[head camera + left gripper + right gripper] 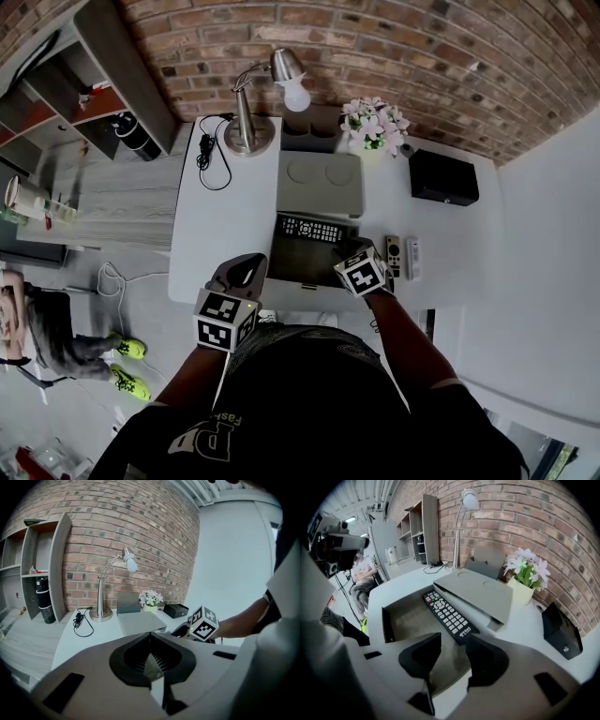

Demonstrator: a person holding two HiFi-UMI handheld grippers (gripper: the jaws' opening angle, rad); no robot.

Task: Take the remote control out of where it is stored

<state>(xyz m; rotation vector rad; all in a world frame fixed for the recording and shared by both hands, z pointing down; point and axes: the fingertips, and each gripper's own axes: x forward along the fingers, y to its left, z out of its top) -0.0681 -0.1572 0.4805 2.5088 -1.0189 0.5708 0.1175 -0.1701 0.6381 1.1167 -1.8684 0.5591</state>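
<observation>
We find box (386, 620) open, remote (447, 617) lying inside along its far edge; right gripper (452, 645) jaws apart near it, left gripper (151, 660) closed, empty; grasp and lift-out outstanding

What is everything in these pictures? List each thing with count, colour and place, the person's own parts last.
table: one, white, centre
storage box: one, grey, open, mid-table
remote control: one, black, inside storage box
small dark remote: one, right of storage box
small white remote: one, beside the dark one
desk lamp: one, silver, rear left
cable: one, black, beside lamp
flower pot: one, pale pink blooms, rear
black box: one, rear right
left gripper: one, grey, jaws together
right gripper: one, grey, jaws apart over storage box, empty
</observation>
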